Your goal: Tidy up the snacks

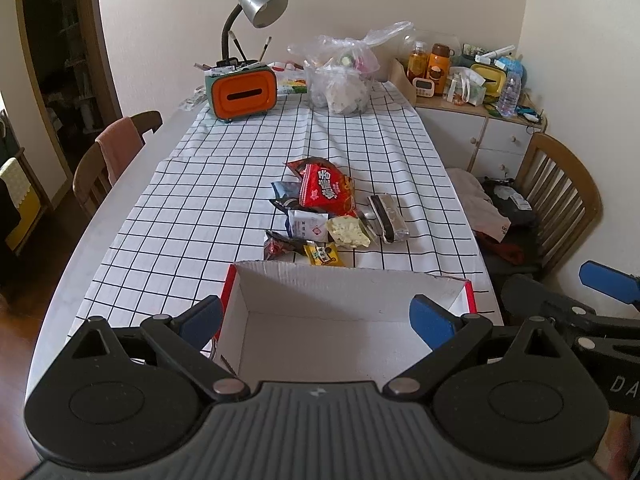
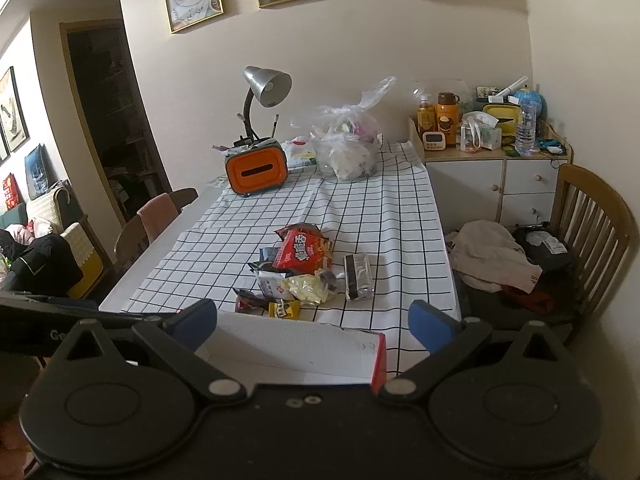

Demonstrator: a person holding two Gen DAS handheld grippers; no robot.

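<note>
2 grippers wide apart, empty, over the box.
Left gripper (image 1: 316, 320) and right gripper (image 2: 314, 322) hover above the white box (image 1: 344, 336); just beyond it, the snacks (image 1: 324, 208) lie heaped on the checked bench (image 1: 200, 200).

Red snack bag (image 1: 326, 190) on the counter carried big white Chinese characters, too blurred to make out. Right claw body at the left-wrist view's edge showed "DA" (image 1: 622, 385), cut off. Left claw's body in the right-wrist view showed "Go" (image 2: 56, 335), rest hidden. Other pkg print unreadable.
</note>
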